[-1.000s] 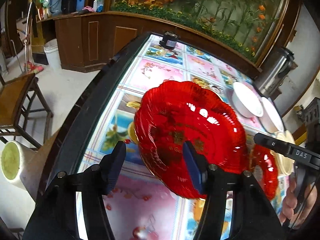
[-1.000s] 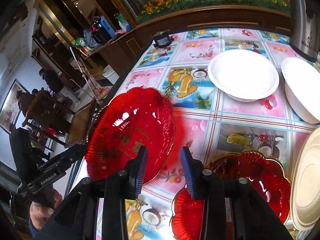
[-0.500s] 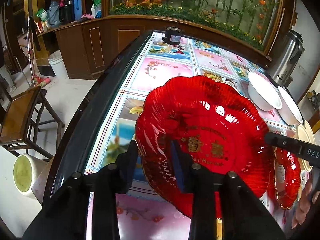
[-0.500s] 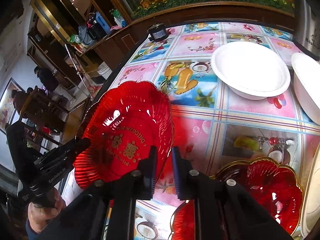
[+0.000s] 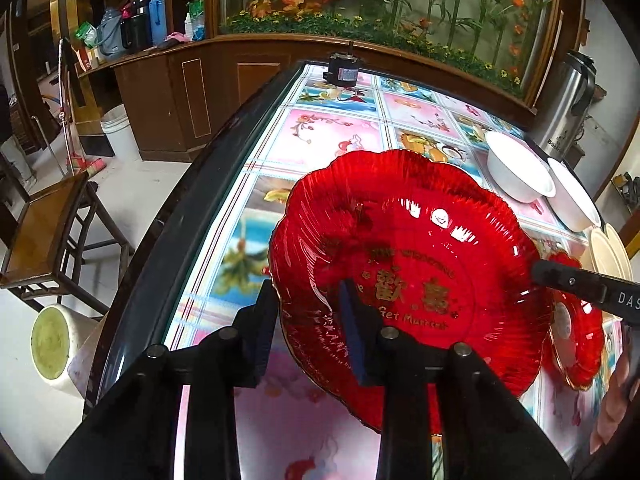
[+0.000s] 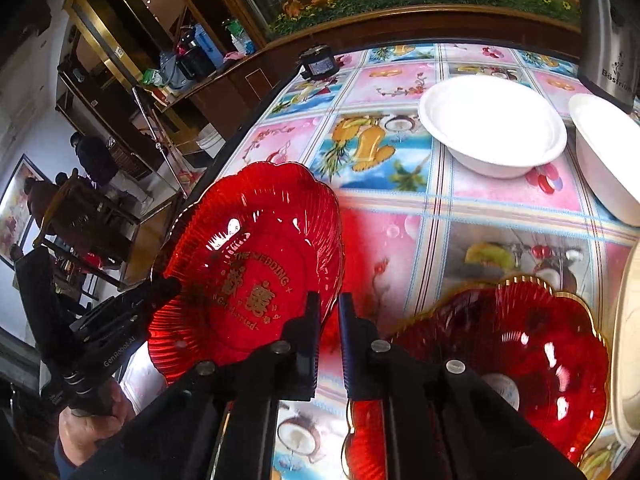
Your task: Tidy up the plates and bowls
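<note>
A large red scalloped plate (image 5: 408,264) with gold lettering is held between both grippers, tilted a little above the table. My left gripper (image 5: 308,322) is shut on its near left rim, one finger under the rim and one inside. My right gripper (image 6: 329,322) is shut on the opposite rim of the same plate (image 6: 248,272). In the right wrist view, a second red plate (image 6: 500,360) lies on the table just right of that gripper. Two white bowls (image 6: 492,124) (image 6: 608,152) sit further back. A cream plate (image 6: 628,340) shows at the right edge.
The table (image 5: 320,140) has a picture-tile cloth and a dark curved edge at the left. A steel thermos (image 5: 560,112) stands at the back right, a small black device (image 5: 343,72) at the far end. A wooden chair (image 5: 48,240) stands on the floor at the left.
Both grippers have shut on the big red plate's rim from opposite sides. The plate now fills more of both views and sits tilted.
</note>
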